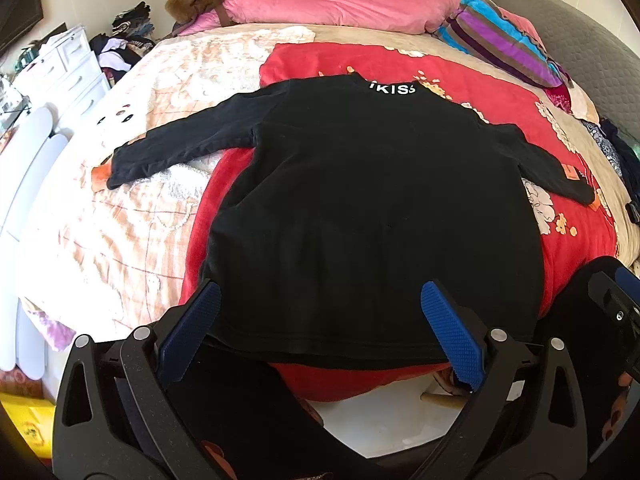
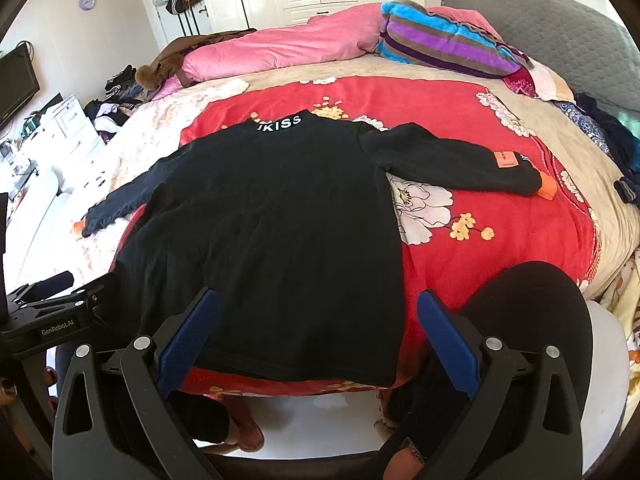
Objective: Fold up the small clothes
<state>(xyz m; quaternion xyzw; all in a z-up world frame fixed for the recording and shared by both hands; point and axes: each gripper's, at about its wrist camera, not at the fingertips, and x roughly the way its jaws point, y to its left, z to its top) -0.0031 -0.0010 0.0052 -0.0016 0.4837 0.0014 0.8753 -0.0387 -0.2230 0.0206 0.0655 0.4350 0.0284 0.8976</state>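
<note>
The black shirt (image 1: 360,200) lies flat by the bed's (image 1: 120,220) near edge, its neck words part hidden. Both grippers, left (image 1: 320,328) and right (image 2: 318,336), are wide open.

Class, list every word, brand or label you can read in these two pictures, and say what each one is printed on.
"KISS", after one unclear letter: white letters on the collar of the black top.
"GenRobot.AI": on the left gripper's body.
Orange label on the sleeve: print too small to read.

Black long-sleeved top (image 1: 372,200) flat, unfolded, sleeves spread.
</note>
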